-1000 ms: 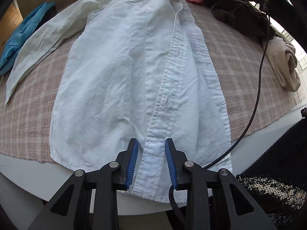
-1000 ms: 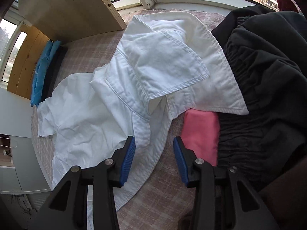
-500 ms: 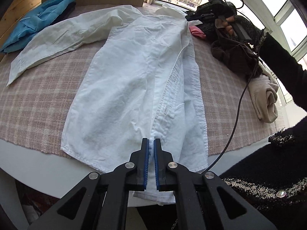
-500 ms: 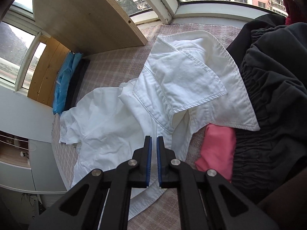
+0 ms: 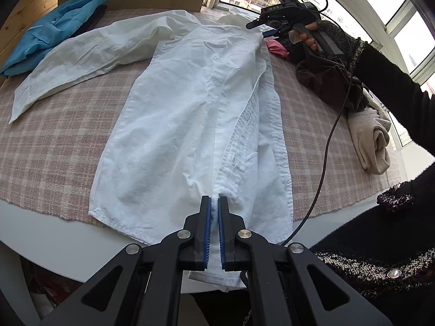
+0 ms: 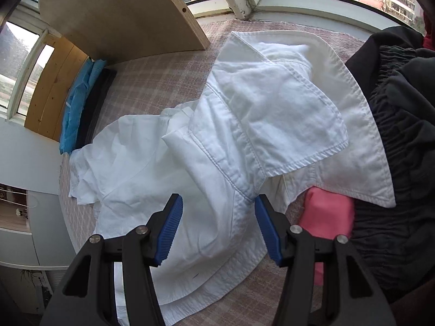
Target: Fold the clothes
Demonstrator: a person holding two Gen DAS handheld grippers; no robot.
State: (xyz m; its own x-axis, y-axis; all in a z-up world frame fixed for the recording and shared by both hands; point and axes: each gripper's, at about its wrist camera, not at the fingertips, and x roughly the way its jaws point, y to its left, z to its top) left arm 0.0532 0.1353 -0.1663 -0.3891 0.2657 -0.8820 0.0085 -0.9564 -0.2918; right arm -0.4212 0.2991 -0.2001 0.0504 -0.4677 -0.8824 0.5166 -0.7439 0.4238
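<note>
A white button-up shirt [image 5: 174, 125] lies lengthwise on the checked tablecloth [image 5: 54, 146], one sleeve stretched out to the left. My left gripper [image 5: 214, 202] is shut on the front placket at the bottom hem, and the cloth puckers toward the jaws. At the far end a hand holds my right gripper [image 5: 261, 28] over the collar. In the right wrist view the right gripper [image 6: 217, 203] stands open, its blue pads [image 6: 170, 225] on either side of the shirt's [image 6: 174, 190] shoulder just below the collar [image 6: 288, 119]. Nothing is held between them.
A blue garment [image 5: 51, 30] lies far left by a wooden board [image 6: 119, 13]. Dark clothes [image 6: 402, 146], a pink cloth [image 6: 326, 214] and a beige garment [image 5: 369, 135] crowd the right side. A black cable [image 5: 326, 146] hangs across. The table's white edge [image 5: 54, 233] is near me.
The left gripper shut on the hem placket and drew it back and up. The right gripper shut near the collar, then opened again, closer to the shoulder.
</note>
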